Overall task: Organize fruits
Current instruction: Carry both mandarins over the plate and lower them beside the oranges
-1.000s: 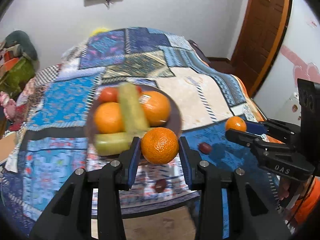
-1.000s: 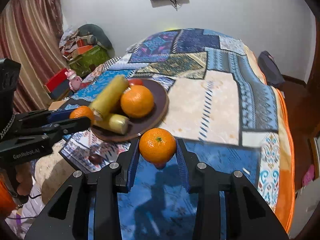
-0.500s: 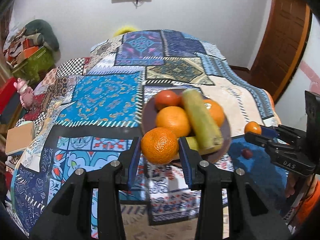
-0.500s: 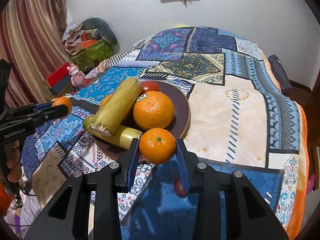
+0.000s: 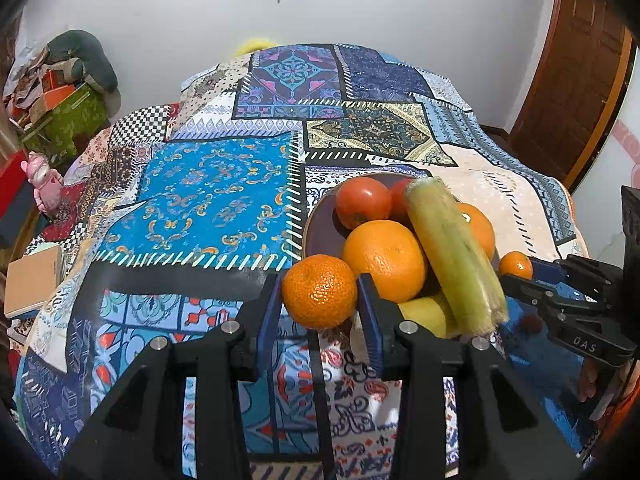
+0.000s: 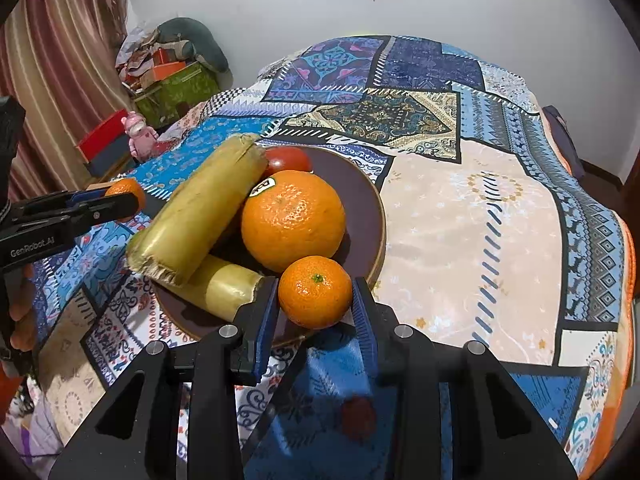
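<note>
My left gripper (image 5: 319,292) is shut on a small mandarin (image 5: 319,291), held just left of the brown plate (image 5: 316,224). My right gripper (image 6: 315,293) is shut on another mandarin (image 6: 315,292) above the plate's (image 6: 370,208) near rim. On the plate lie a big orange (image 6: 293,220), two husked corn cobs (image 6: 200,212), and tomatoes (image 5: 362,202). In the left wrist view the right gripper (image 5: 520,270) shows at the right edge with its mandarin (image 5: 515,265). In the right wrist view the left gripper (image 6: 128,200) shows at the left with its mandarin (image 6: 124,192).
A patchwork quilt (image 5: 216,196) covers the bed. A small dark red fruit (image 6: 359,412) lies on the blue patch below my right gripper. A pink toy (image 5: 42,182), boxes and piled clutter (image 5: 60,92) stand left of the bed; a wooden door (image 5: 580,80) is at right.
Both grippers have moved in toward the plate and lower, each still holding its mandarin. The plate and its fruit now look larger and nearer in both views.
</note>
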Demonstrator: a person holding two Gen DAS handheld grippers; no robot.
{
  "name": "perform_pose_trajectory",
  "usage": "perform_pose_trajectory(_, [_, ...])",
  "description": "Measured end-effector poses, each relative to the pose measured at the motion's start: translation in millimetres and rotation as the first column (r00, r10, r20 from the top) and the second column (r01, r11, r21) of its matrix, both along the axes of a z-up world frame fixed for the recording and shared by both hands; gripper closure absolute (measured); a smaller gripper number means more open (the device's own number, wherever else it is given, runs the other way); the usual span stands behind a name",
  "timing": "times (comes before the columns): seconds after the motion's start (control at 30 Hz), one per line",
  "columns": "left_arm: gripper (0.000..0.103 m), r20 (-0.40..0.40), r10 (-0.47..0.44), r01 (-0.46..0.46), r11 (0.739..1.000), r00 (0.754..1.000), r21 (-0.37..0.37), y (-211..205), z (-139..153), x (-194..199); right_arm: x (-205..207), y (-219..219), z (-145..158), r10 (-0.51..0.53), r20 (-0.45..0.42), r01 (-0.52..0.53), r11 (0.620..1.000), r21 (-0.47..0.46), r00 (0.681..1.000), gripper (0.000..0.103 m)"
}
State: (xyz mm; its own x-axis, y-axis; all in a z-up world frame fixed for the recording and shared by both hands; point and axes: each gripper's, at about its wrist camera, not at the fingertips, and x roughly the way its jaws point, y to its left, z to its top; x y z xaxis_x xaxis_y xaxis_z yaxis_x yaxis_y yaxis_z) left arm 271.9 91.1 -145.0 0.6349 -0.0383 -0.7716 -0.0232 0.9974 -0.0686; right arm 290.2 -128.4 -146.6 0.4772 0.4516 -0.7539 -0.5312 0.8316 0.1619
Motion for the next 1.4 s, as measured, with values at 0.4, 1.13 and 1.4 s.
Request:
perform_pose_trajectory(0.4, [0.065, -0.026, -0.029, 0.028, 0.999, 0.999, -0.028, -3, -14, 17, 6, 4, -7, 0.006, -0.013, -0.006, 1.000, -0.012, 1.000, 0.069])
perform_pose_trajectory(1.13, [0.065, 0.028, -0.097, 0.098, 0.995, 0.995, -0.036, -34, 14, 27, 6, 3, 0, 0.035, -0.007, -0.036, 0.999, -0.009, 0.999, 0.069])
perform_pose_trajectory(1.4, [0.065, 0.018, -0.105, 0.106, 0.993, 0.994, -0.043, -40, 10, 33, 10, -1, -7, 0.028, -0.035, -0.028, 1.000, 0.009, 0.999, 0.069])
